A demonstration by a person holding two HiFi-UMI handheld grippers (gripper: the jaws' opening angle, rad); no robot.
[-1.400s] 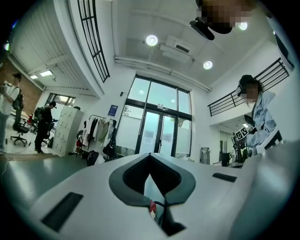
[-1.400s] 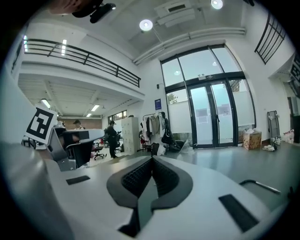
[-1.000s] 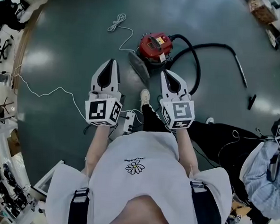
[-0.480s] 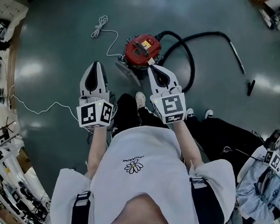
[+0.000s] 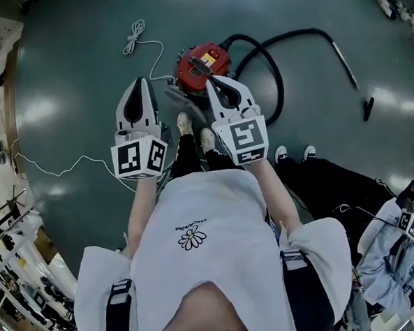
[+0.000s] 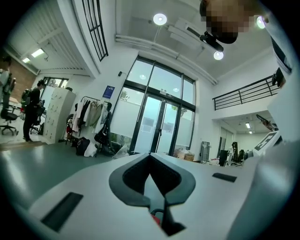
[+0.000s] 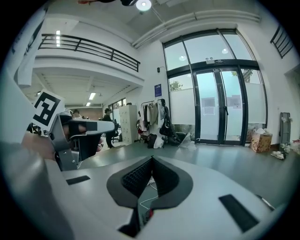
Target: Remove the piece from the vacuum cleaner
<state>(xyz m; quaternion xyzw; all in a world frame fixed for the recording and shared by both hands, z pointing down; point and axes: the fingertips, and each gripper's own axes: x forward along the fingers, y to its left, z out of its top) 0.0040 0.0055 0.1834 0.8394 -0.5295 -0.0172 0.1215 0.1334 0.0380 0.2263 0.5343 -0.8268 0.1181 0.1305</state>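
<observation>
Red vacuum cleaner (image 5: 201,63) stands on the floor (image 5: 72,83), just ahead of the person's shoes (image 5: 195,129). Its black hose (image 5: 272,67) loops to the right and ends well apart from the body. A grey floor nozzle (image 5: 182,98) lies against its near side. A white power cord (image 5: 135,32) trails to the left.

Left tongs (image 5: 140,84): pressed together, pinching nothing, held above the floor left of the cleaner. Right tongs (image 5: 217,85): pressed together, empty, tips over the cleaner's near edge.

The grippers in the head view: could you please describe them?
Left gripper and right gripper are white pointed shells with dark teardrop recesses; each carries a cube of black-and-white square markers. The person wears a white short-sleeved T-shirt with a daisy print.
</observation>
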